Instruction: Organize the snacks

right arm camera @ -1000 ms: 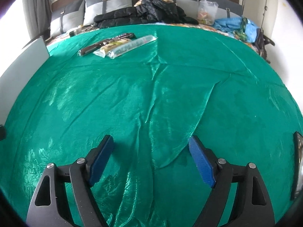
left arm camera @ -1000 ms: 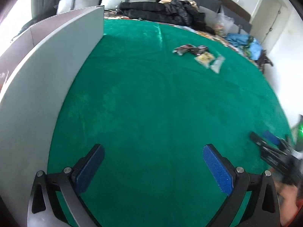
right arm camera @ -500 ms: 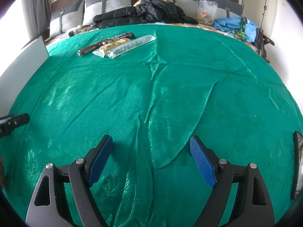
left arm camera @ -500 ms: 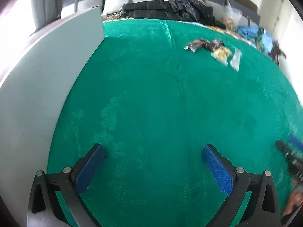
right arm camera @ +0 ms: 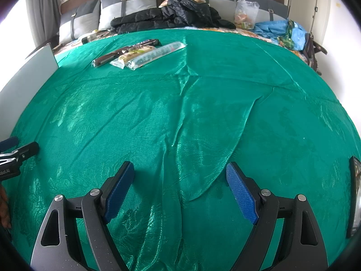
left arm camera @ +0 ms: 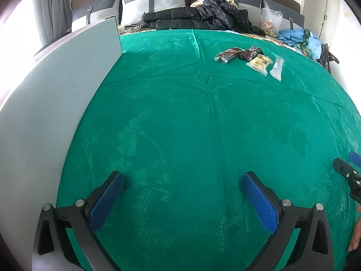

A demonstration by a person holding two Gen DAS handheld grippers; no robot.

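Note:
Several snack packets lie in a group far across the green cloth: a dark brown packet (left arm camera: pixel 227 53), a dark wrapper (left arm camera: pixel 252 53), a yellow packet (left arm camera: pixel 259 63) and a clear long packet (left arm camera: pixel 277 66). In the right wrist view they show as a dark bar (right arm camera: pixel 126 52), a yellow packet (right arm camera: pixel 133 55) and a clear long packet (right arm camera: pixel 158 54). My left gripper (left arm camera: pixel 182 185) is open and empty, low over the cloth. My right gripper (right arm camera: pixel 180 176) is open and empty, also far from the snacks.
A grey upright board (left arm camera: pixel 56 103) stands along the left edge of the green cloth (left arm camera: pixel 203 135). A black jacket (left arm camera: pixel 203 18), pillows and bags lie at the far end. A dark phone-like object (right arm camera: pixel 355 194) lies at the right edge.
The left wrist view has swung so the snacks sit more central and the board fills less of the frame. The right gripper has barely moved; the left gripper's tip has come into its left edge.

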